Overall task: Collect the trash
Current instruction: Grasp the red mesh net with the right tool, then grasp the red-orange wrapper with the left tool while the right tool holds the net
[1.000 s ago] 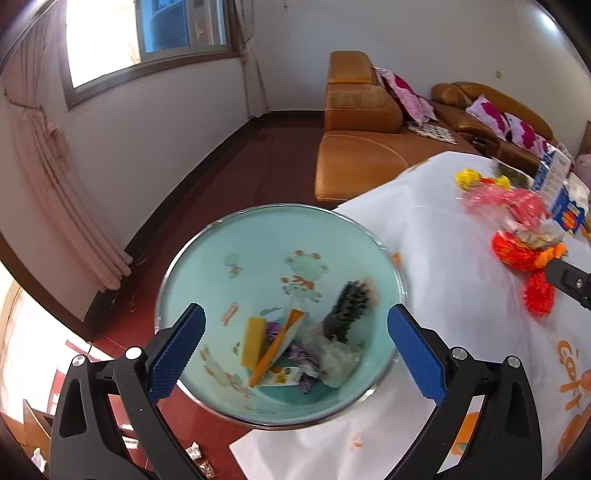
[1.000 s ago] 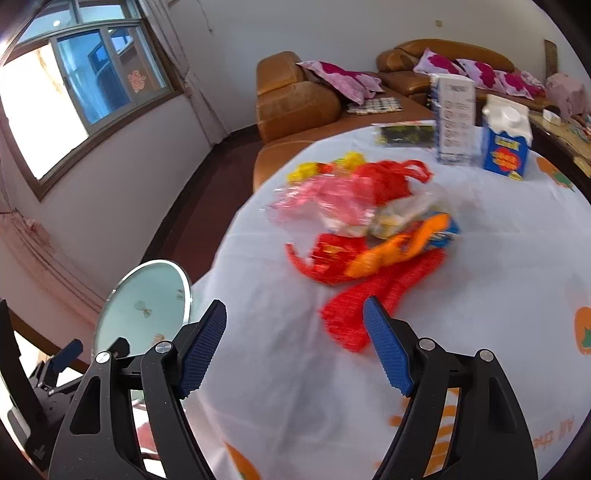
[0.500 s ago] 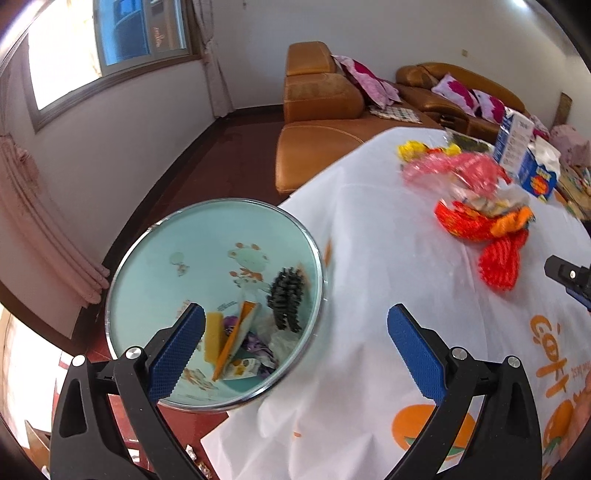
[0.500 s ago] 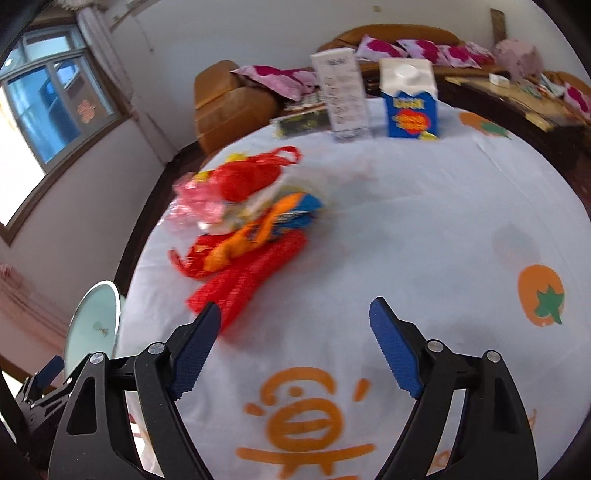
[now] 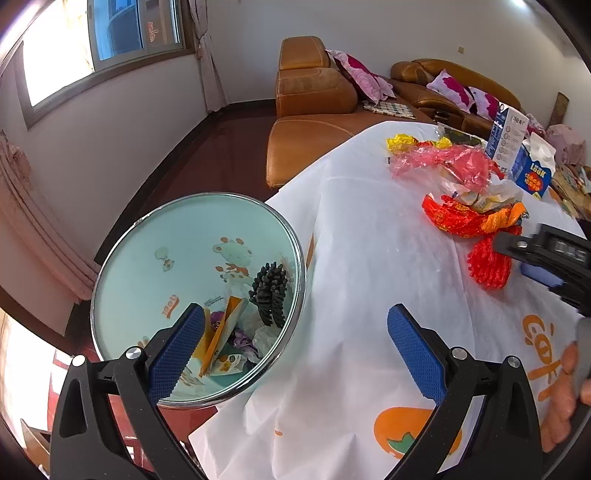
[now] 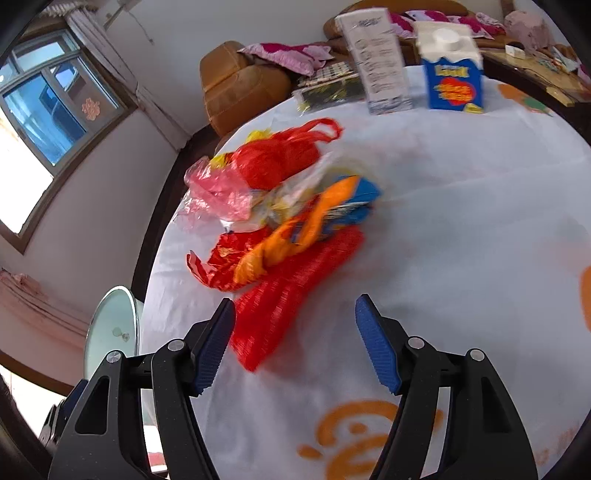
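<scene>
Ahead of me daylight pours through a window (image 5: 122, 33) in the white wall (image 5: 122, 122); brown sofas (image 5: 314, 92) stand on dark red floor (image 5: 221, 155).

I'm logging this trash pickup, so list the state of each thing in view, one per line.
left hand-held gripper: open, empty, above the table edge.
right hand-held gripper: jaws closing, red mesh bag's end between them, not yet pinched.
red mesh bag: lying flat on the tablecloth.
trash bin: open, partly filled.
wrapper pile: heaped, crumpled.
blue carton: upright, cap on.
</scene>
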Demonstrator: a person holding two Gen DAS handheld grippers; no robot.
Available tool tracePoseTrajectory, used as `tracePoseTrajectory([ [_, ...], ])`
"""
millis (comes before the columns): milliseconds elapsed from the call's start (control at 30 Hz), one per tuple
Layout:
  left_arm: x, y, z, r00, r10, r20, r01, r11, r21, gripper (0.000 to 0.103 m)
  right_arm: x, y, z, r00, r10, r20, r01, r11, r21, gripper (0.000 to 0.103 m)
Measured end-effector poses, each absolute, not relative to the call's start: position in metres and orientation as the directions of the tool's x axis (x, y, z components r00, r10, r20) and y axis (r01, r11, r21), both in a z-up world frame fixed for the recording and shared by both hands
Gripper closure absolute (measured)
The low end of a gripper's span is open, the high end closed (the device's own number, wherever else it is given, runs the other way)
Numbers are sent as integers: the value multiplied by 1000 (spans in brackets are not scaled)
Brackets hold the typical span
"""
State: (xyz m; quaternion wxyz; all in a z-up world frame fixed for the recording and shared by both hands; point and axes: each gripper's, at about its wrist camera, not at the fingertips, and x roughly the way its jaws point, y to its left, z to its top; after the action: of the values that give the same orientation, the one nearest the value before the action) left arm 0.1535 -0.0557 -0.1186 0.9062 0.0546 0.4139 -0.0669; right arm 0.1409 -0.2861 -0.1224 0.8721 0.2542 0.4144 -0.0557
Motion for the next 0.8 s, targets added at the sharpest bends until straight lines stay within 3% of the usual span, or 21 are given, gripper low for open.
tracePoseTrajectory([
  [100, 152, -56, -114, 660, -76, -747, 177, 983, 55, 6, 149, -279, -126, 639, 122, -759, 293, 875, 387, 59],
  [133, 153, -57, -113, 664, -77, -744, 178, 982, 57, 6, 149, -279, -125, 642, 133, -755, 280, 876, 392, 73],
  [233, 155, -61, -112, 664, -87, -743, 184, 982, 50, 6, 145, -287, -124, 641, 175, -747, 254, 870, 422, 81],
  [567, 155, -108, -109, 654, -181, -734, 312, 949, 44, 6, 88, -345, -110, 630, 105, -769, 265, 902, 340, 85],
  [800, 151, -165, -102, 619, -320, -717, 466, 884, 8, 6, 57, -388, -108, 584, 37, -811, 257, 939, 228, 85],
])
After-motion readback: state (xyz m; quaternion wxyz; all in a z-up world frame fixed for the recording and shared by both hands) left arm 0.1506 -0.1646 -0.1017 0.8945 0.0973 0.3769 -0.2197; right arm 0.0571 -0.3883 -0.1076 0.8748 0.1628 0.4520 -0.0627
